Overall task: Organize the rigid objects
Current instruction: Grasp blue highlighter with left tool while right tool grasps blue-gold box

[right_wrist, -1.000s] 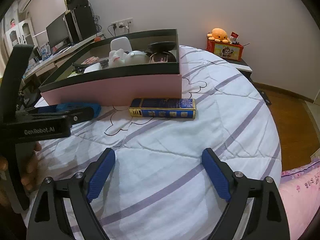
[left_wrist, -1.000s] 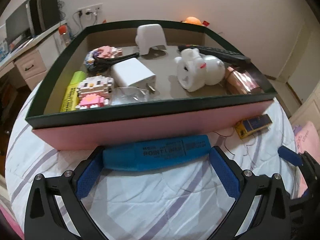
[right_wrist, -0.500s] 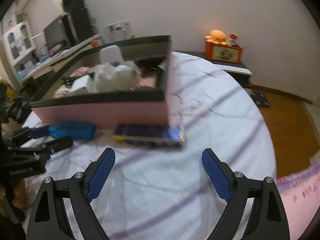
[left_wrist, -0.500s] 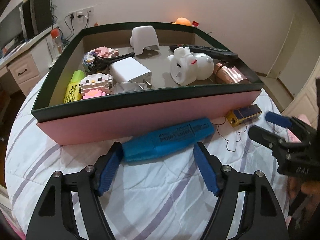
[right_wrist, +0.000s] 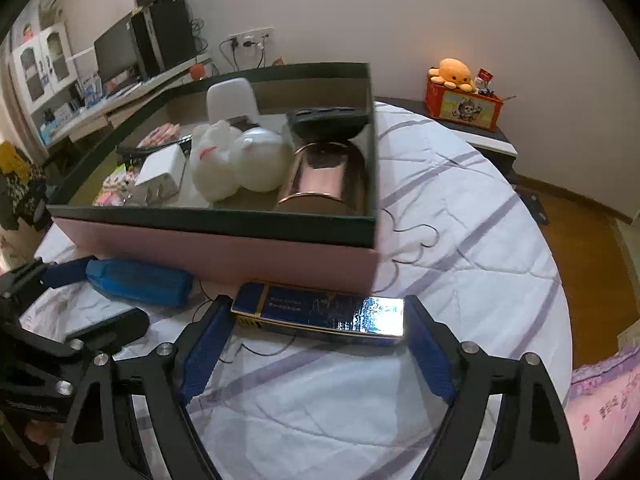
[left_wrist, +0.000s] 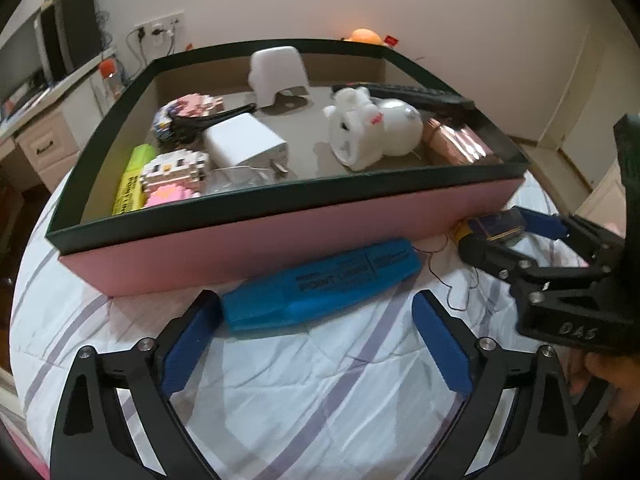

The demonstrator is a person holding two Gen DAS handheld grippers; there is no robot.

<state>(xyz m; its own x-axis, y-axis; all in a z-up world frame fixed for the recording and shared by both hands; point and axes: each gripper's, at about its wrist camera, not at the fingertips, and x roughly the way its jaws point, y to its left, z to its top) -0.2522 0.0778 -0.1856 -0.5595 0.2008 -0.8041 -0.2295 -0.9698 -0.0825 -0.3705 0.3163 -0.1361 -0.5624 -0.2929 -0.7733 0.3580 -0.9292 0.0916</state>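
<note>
My left gripper [left_wrist: 316, 344] is opening. Its blue pads are wide apart and not pressing on anything. The blue marker [left_wrist: 320, 286] lies on the bed cover [left_wrist: 280, 400] just past the pad tips. Its left end is close to my left pad, and I cannot tell if they touch. The marker is long and lies sideways across my view. Its right end tips up toward the pink box [left_wrist: 288, 236], and it sits just beside the box's front wall.

My right gripper [right_wrist: 316, 340] is closing. The shiny blue box [right_wrist: 320, 314] is between its pads. It also lies sideways, long way across, from one pad to the other. The pads are right at its two ends, but I cannot tell that they squeeze it yet. It sits just in front of the pink box's wall, near the right corner.

Inside the pink box I see a white bunny toy [left_wrist: 372, 128], a white plug [left_wrist: 246, 144], a yellow marker [left_wrist: 132, 178], a black remote [left_wrist: 420, 94] and a shiny pink tube [left_wrist: 456, 140].

A second ago my right gripper was far back from the shiny blue box. Now it is around it. The blue marker lay flat across a second ago; now it is tilted. My left pads pinched in and then spread again.
</note>
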